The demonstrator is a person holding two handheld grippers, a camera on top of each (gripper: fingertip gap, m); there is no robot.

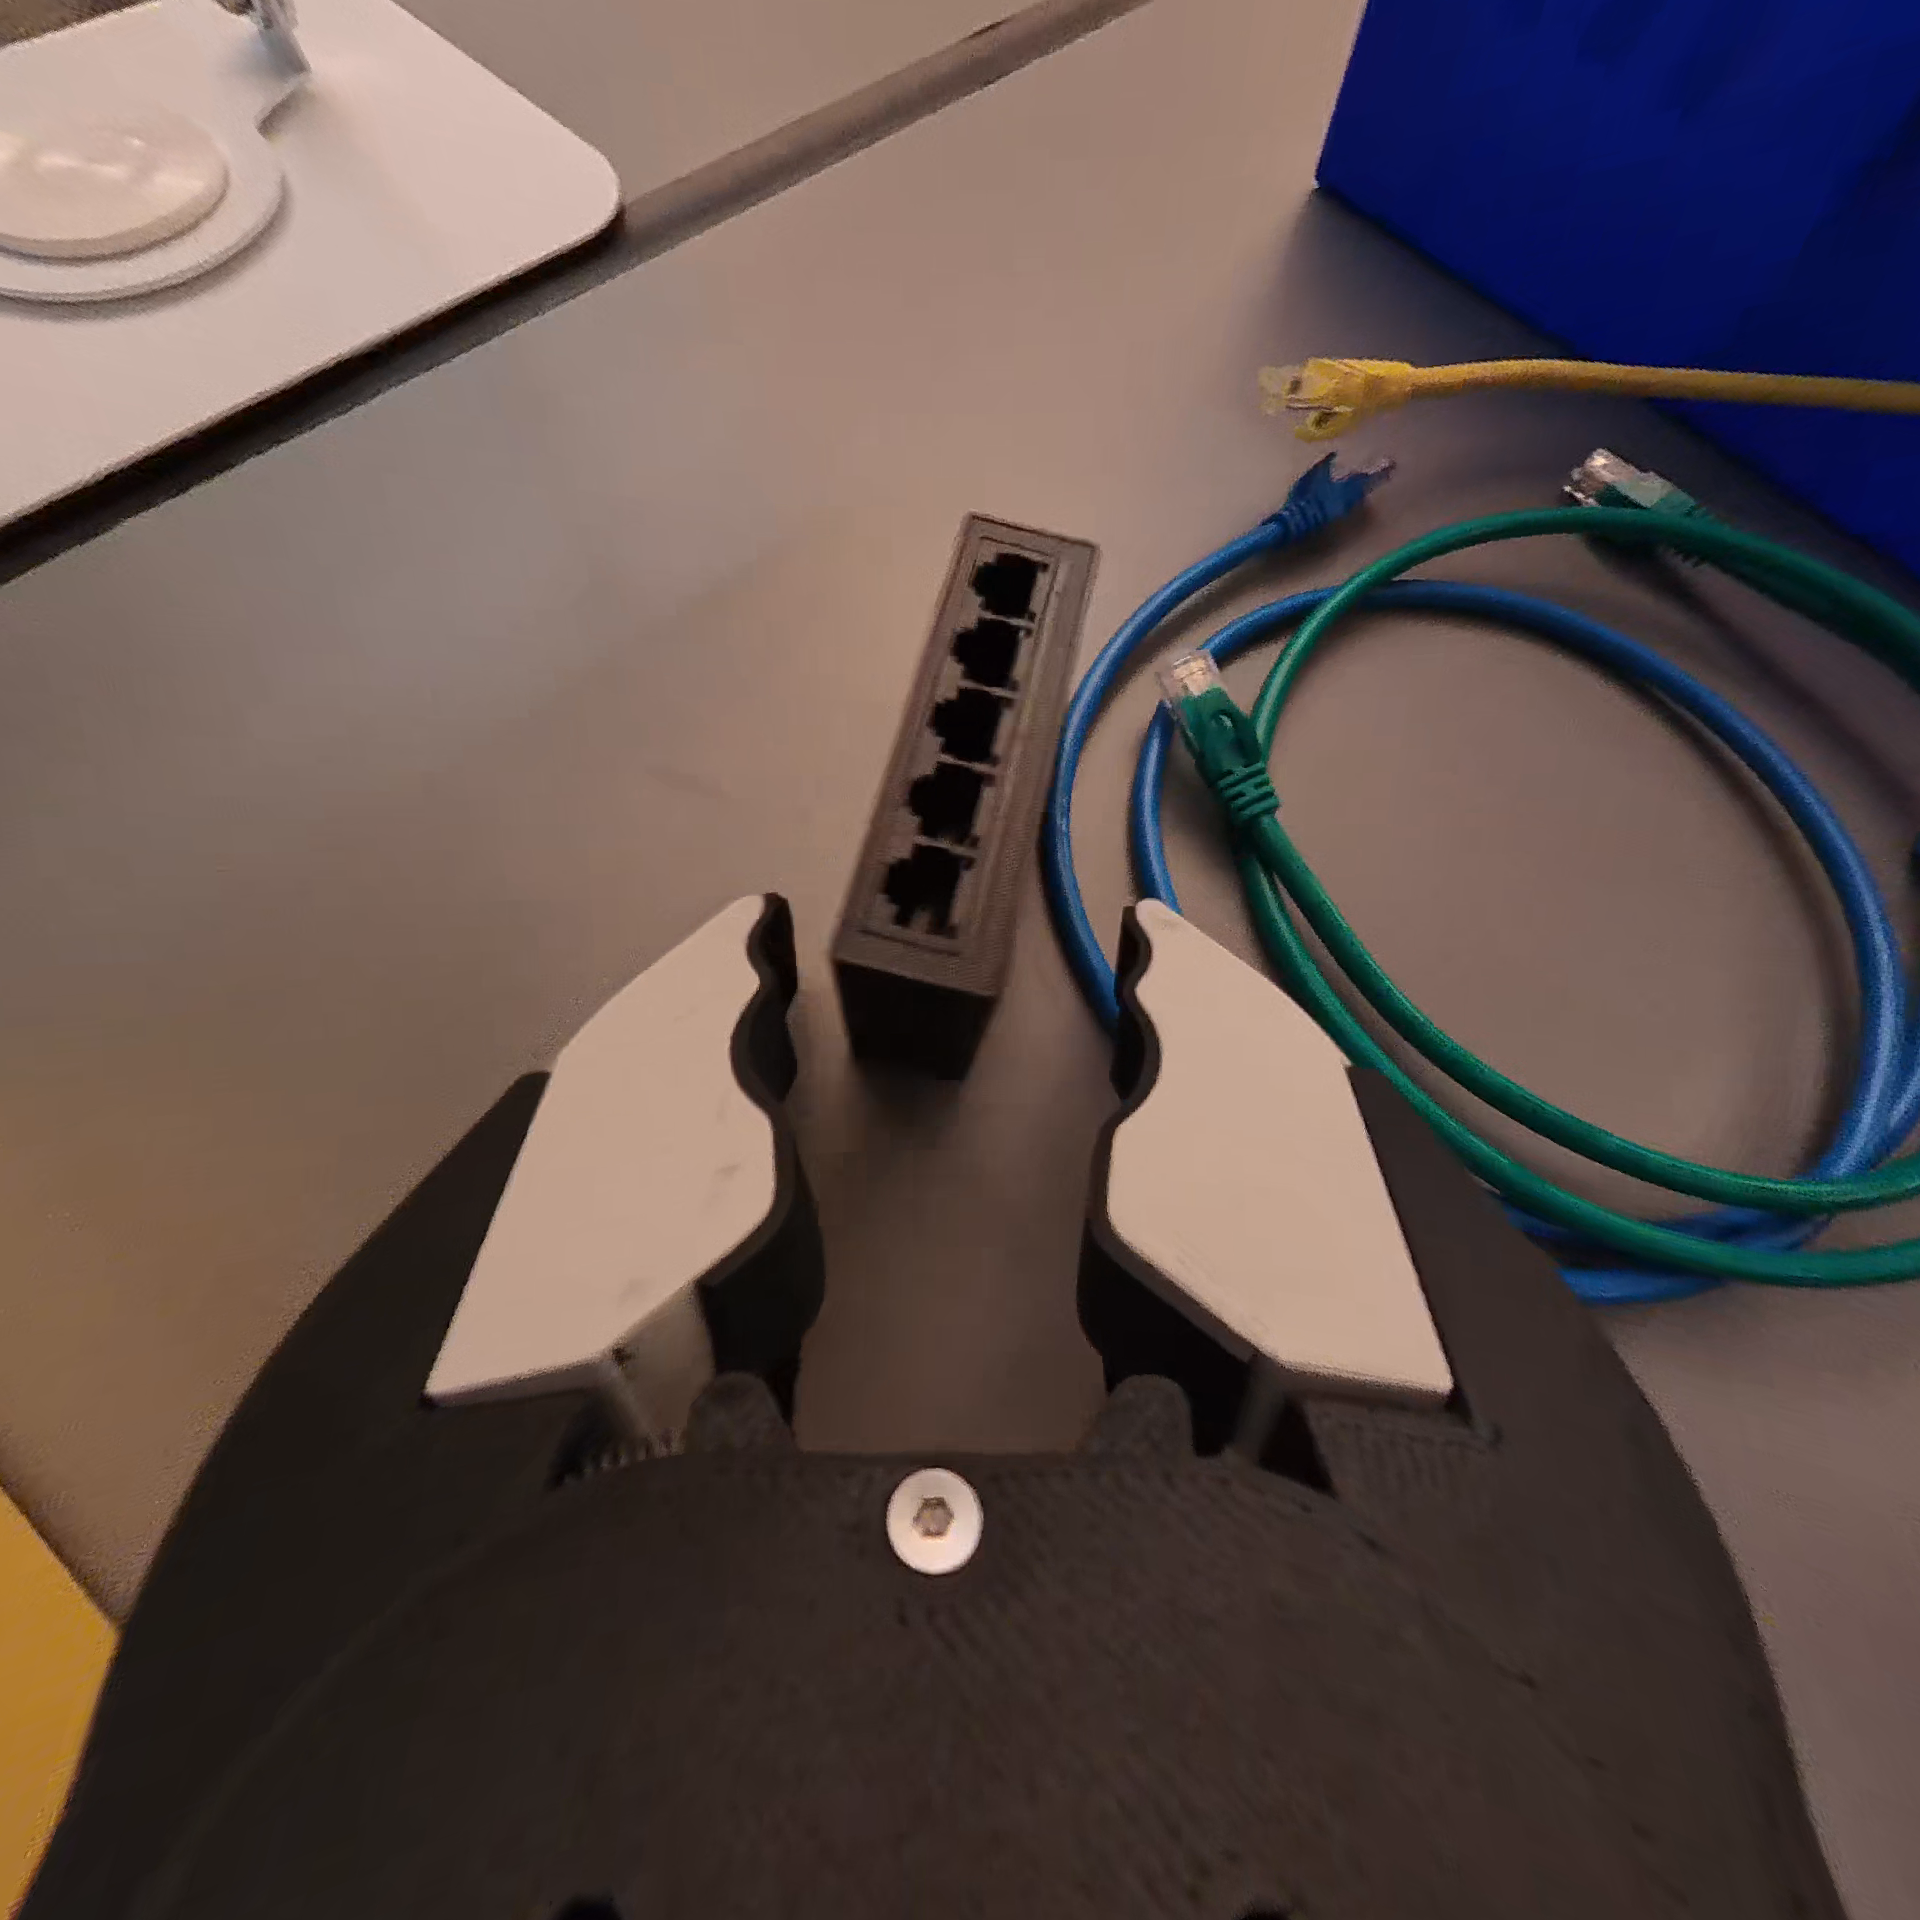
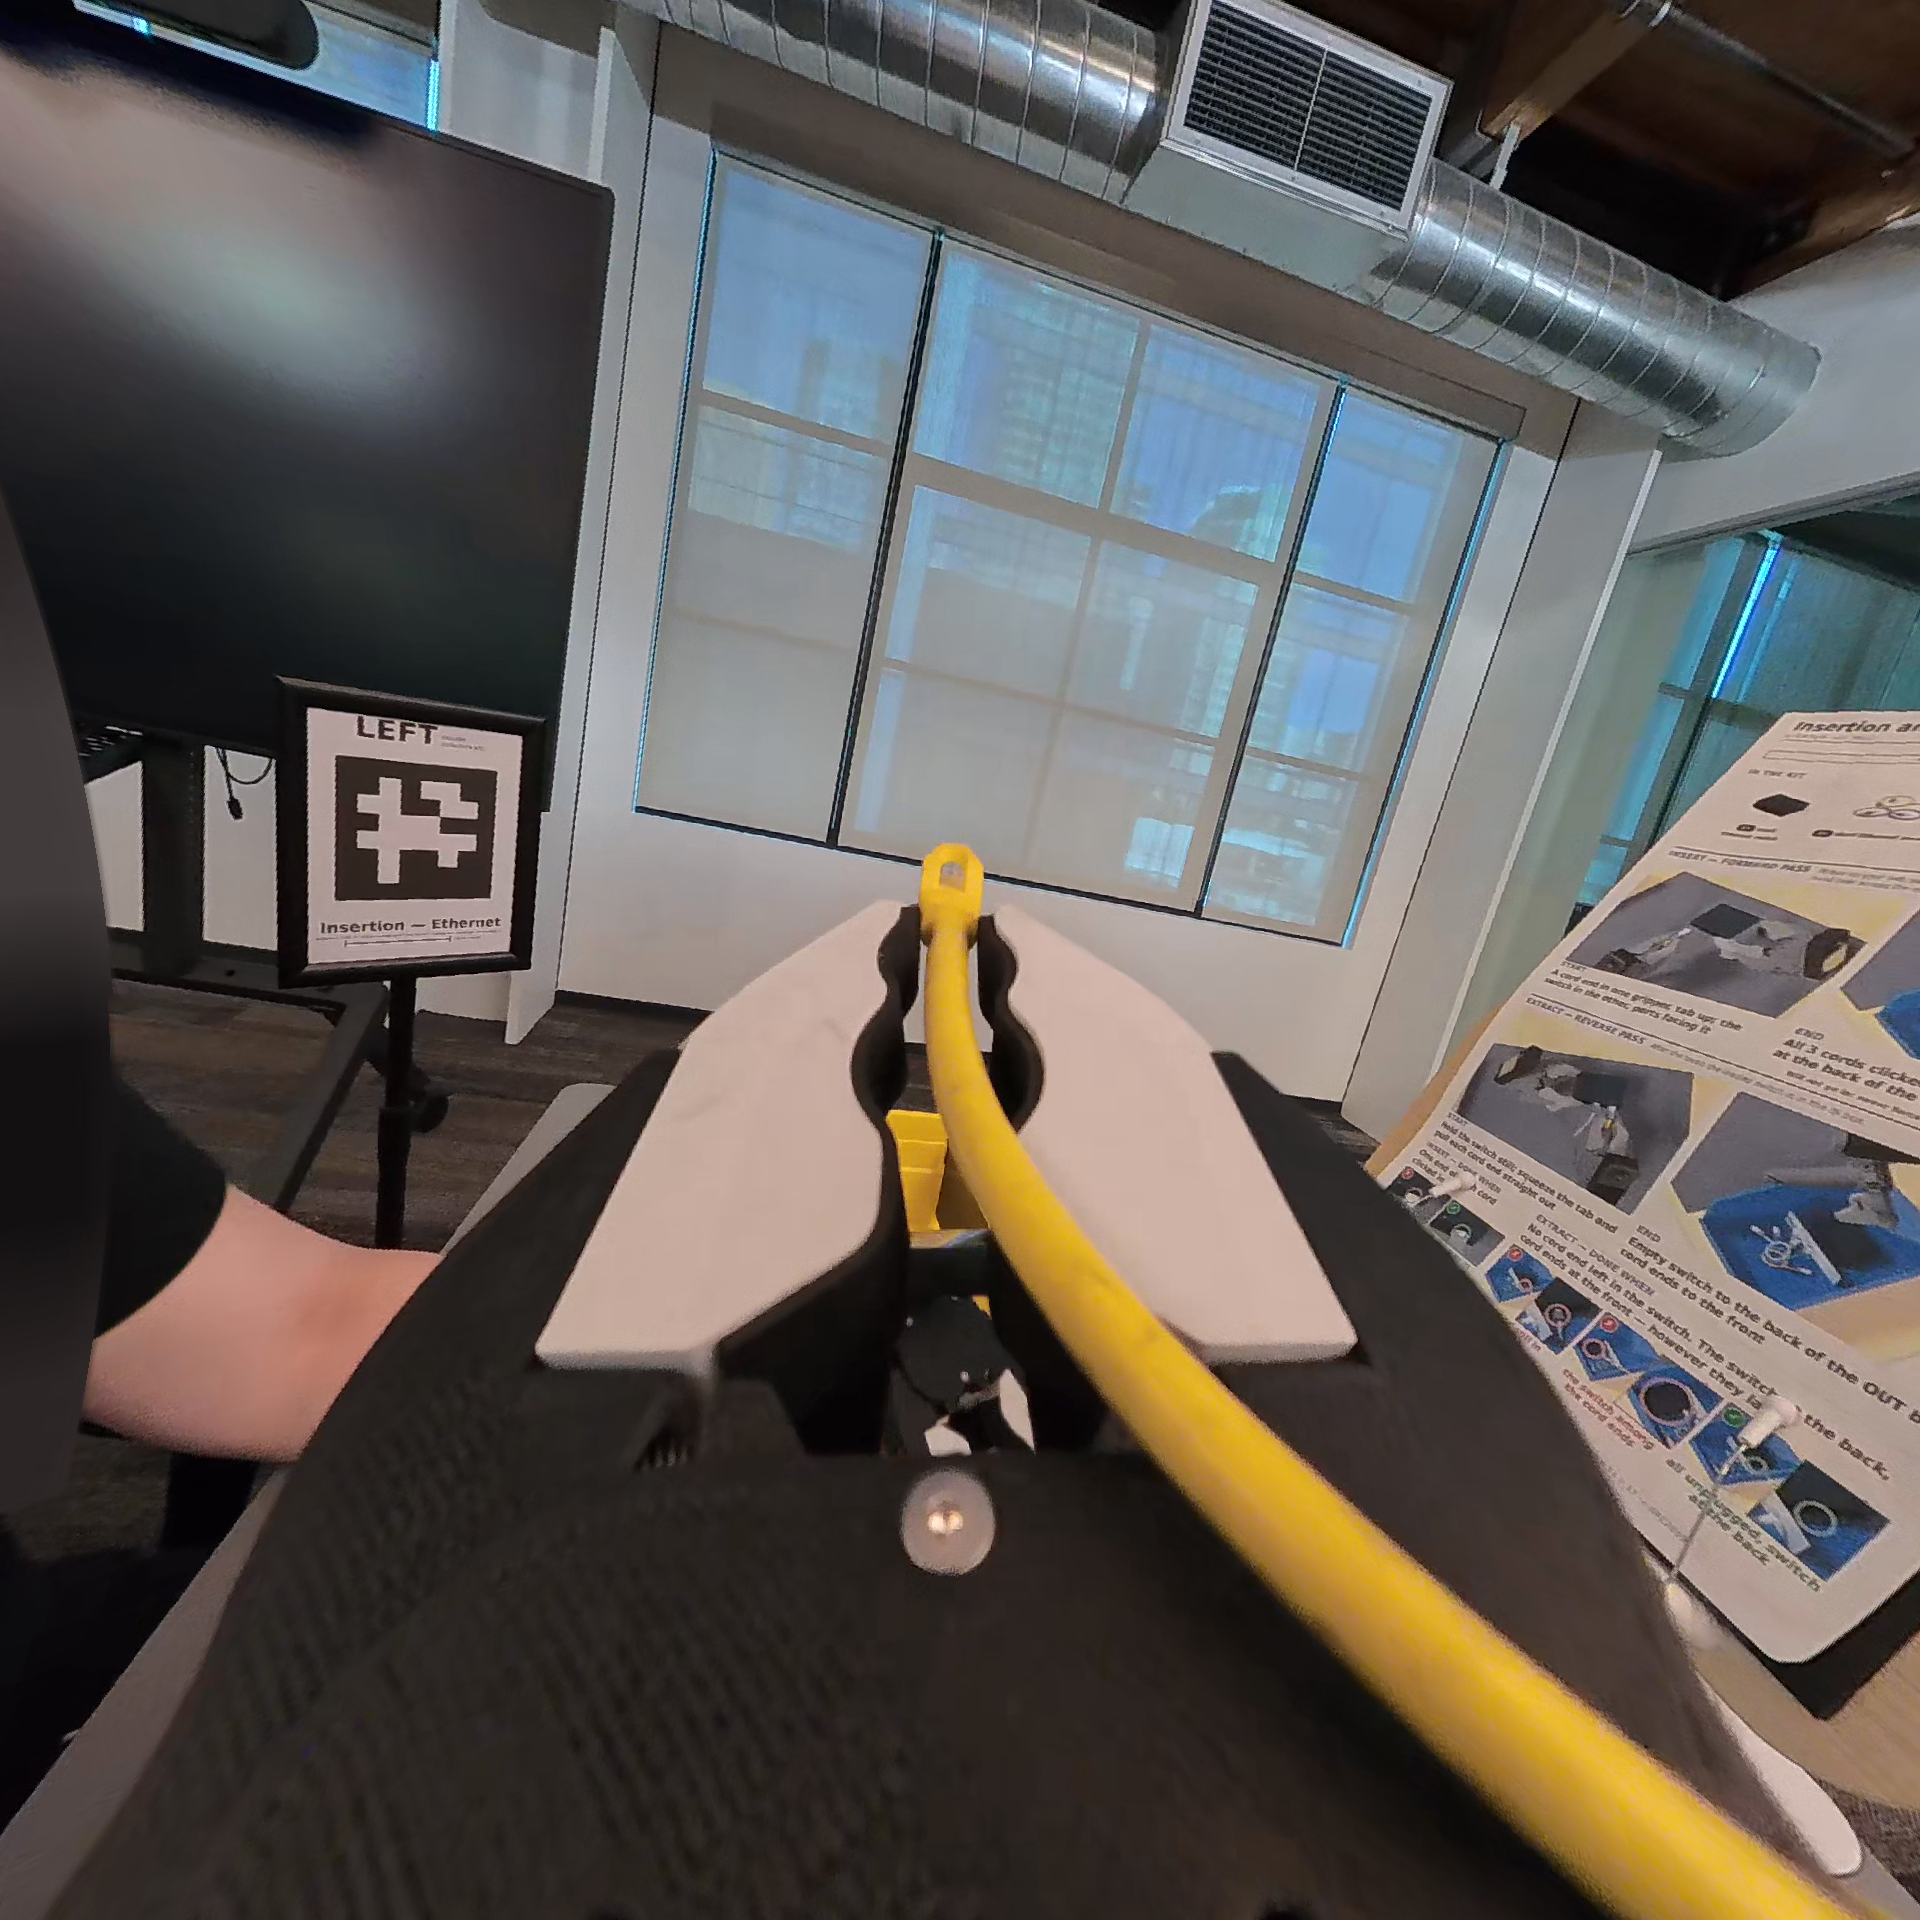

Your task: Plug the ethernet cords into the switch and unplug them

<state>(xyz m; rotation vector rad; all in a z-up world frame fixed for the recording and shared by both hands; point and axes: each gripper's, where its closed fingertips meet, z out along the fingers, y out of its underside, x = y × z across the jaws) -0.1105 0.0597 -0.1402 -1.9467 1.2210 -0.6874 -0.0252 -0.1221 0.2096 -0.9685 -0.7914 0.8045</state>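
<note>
Left wrist view: the left gripper (image 1: 951, 961) stood wide open and empty, its fingers flanking the near end of the black switch (image 1: 961, 790) without touching it. The switch lay on the grey table (image 1: 468, 727), its long axis running almost straight away from the gripper, its row of ports facing up and slightly right. Beside it on the right lay the blue cord (image 1: 1558, 675) and the green cord (image 1: 1455, 1039), both loose, with a free yellow plug (image 1: 1340, 395) farther off near a blue bin (image 1: 1662, 187).

Right wrist view: the right gripper (image 2: 948, 925) was closed on the yellow cord (image 2: 1143, 1299) just behind its plug (image 2: 951, 873), which projected forward past the fingertips. This gripper pointed up toward a window (image 2: 1039, 540), away from the table; the switch was out of its sight.

Judgement: the left gripper was much the nearer to the switch, and a close across the short axis would likely steady it. The plug must then be swung down to meet the ports.
</note>
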